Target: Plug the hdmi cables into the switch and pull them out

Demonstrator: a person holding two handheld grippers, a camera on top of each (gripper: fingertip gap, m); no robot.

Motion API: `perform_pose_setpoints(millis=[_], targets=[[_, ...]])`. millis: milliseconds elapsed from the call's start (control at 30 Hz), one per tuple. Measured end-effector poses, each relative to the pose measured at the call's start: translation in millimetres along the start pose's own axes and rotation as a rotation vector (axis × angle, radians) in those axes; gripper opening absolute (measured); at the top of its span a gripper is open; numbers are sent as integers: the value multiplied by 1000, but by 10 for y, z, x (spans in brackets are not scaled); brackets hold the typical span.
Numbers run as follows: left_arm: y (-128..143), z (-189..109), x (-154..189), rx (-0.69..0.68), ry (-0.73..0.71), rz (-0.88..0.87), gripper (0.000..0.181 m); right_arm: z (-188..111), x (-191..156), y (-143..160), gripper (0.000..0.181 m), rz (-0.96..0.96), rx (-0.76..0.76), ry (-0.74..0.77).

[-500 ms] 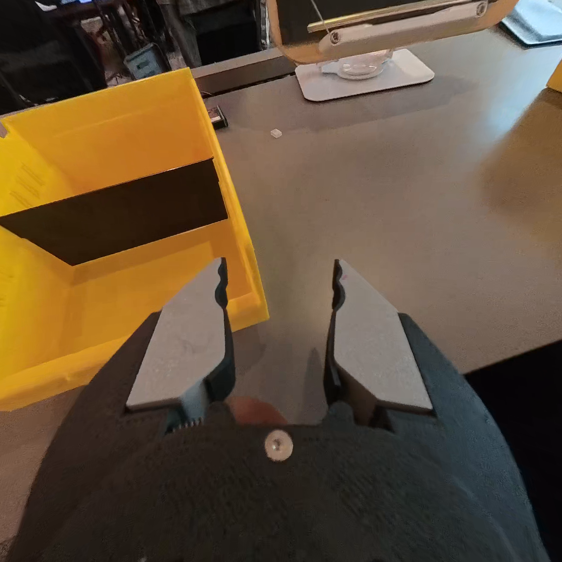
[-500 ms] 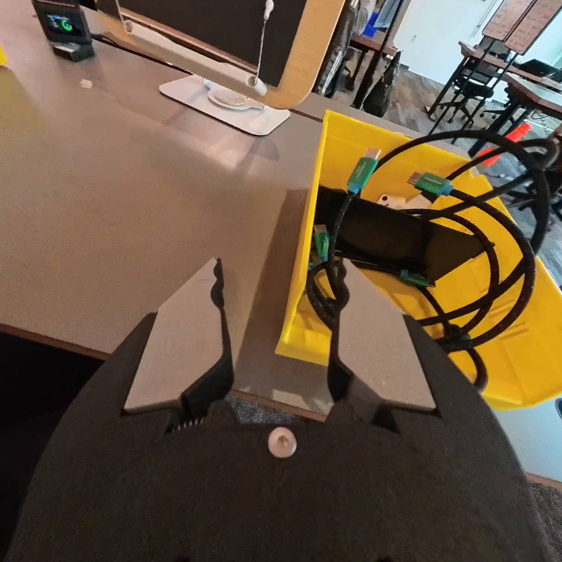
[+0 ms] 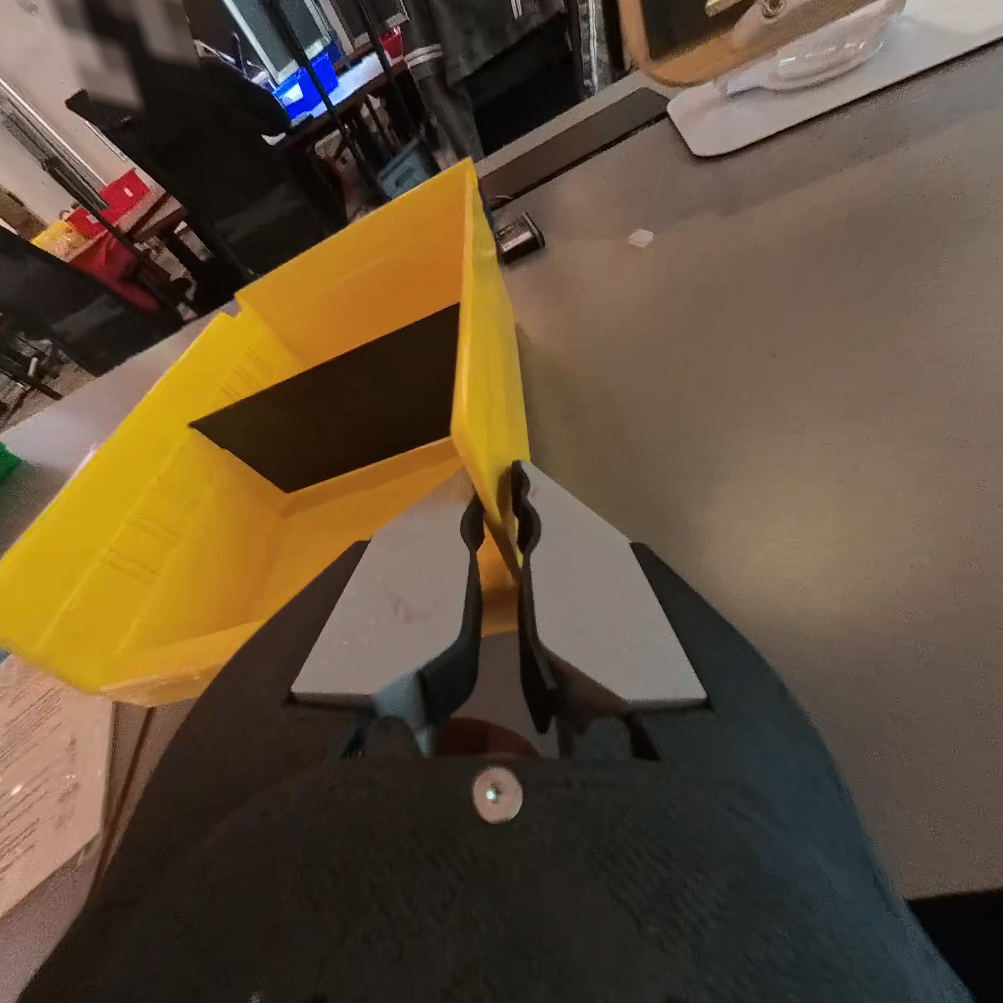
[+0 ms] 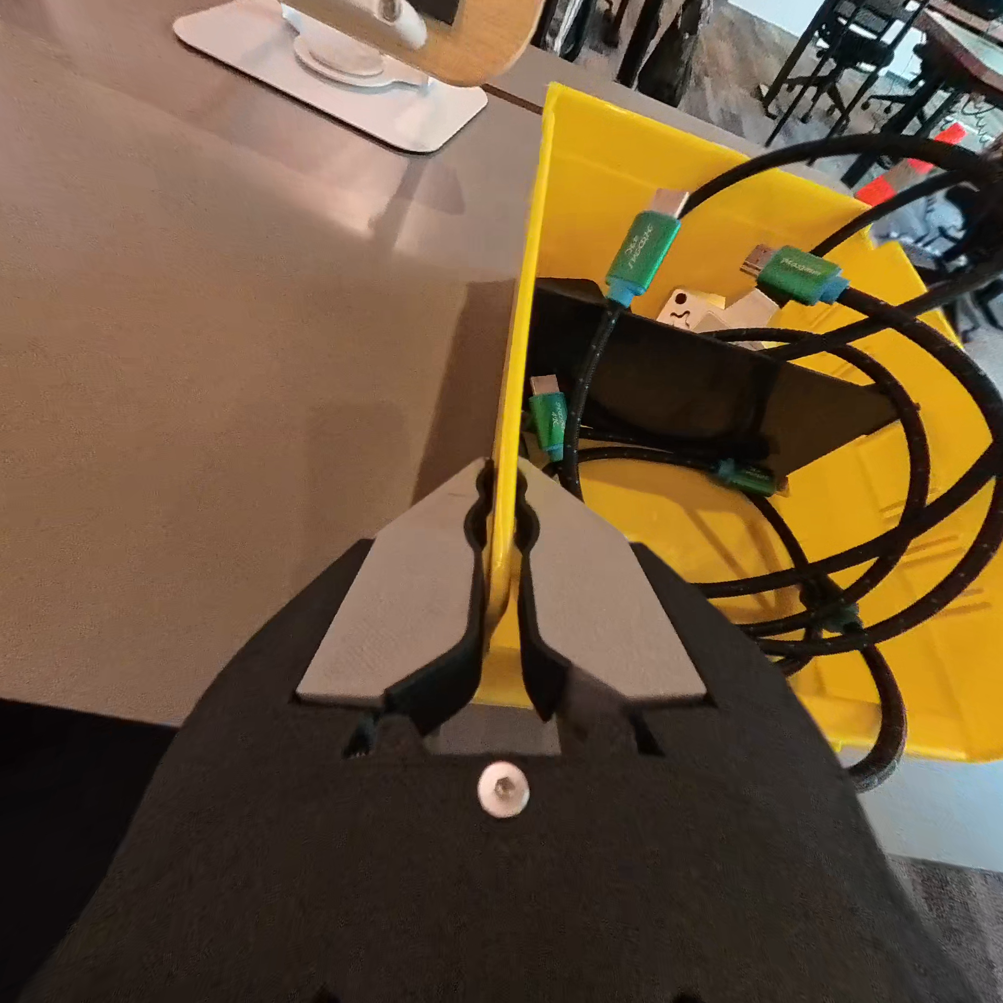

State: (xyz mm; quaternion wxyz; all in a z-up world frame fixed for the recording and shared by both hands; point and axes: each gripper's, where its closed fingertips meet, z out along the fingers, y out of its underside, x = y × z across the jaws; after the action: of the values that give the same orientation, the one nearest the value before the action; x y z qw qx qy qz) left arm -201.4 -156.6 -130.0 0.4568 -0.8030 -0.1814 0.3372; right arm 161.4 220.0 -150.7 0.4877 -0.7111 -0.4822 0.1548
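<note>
**Both tongs clamped on bin walls, cables not touched yet**

Grey desk is my workspace, with a busy room of chairs and racks behind it. I'll use the white monitor stand at the back of the desk as my reference point.

Nearer to me than the stand and off to its right sits the full yellow bin. My right gripper is clenched on that bin's left wall, one finger outside and one inside. The black braided hdmi cables are coiled in there, with green plugs poking up around a black divider. Something pale shows behind the divider; my guess is it's the switch, but I can't tell for sure.

Left of the stand is the empty yellow bin, holding nothing but its own black divider. My left gripper is pinched shut on that bin's right wall.

Why grab walls? My read is I'm dragging or steadying both bins so they sit where I want them. Nothing is plugged in so far.
</note>
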Motion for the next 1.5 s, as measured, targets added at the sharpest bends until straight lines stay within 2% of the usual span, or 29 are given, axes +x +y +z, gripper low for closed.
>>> perform_pose_setpoints(millis=[100,200,367,533,667,800,867,933,1000,1067,1200,1333,1500], targets=[[-190,-167,-235,66,-8,-59,5,-124,-297,-9,5,-16,-12,-56],[-388,-368,-433,136,-36,-64,5,-261,-766,-62,11,-64,-30,-136],[-781,-906,-675,315,-99,-62,5,-488,-1750,-221,15,-169,-2,-307],[-885,-1343,-855,393,-182,-38,5,-593,-2805,-483,13,-249,65,-485],[-919,-1496,-946,418,-221,-28,5,-628,-3823,-789,21,-314,126,-636],[-954,-1528,-959,452,-213,-48,5,-421,-4796,-1223,26,-367,185,-692],[-948,-1515,-959,455,-213,-42,5,-386,-5106,-1485,29,-347,221,-688],[-929,-1510,-969,454,-217,-35,5,-587,-5280,-1716,38,-323,281,-738],[-915,-1525,-997,456,-220,-37,5,-871,-5256,-1853,42,-342,368,-785],[-917,-1557,-1011,462,-221,-38,5,-1105,-5075,-1874,41,-368,436,-824],[-1042,-1633,-802,501,-165,-14,4,-1289,-4379,-1785,40,-389,491,-843],[-1319,-1761,-165,573,8,36,4,-1249,-3489,-1567,39,-339,414,-804],[-1527,-1896,1045,628,311,132,5,-1334,-2300,-1225,34,-256,357,-702]])
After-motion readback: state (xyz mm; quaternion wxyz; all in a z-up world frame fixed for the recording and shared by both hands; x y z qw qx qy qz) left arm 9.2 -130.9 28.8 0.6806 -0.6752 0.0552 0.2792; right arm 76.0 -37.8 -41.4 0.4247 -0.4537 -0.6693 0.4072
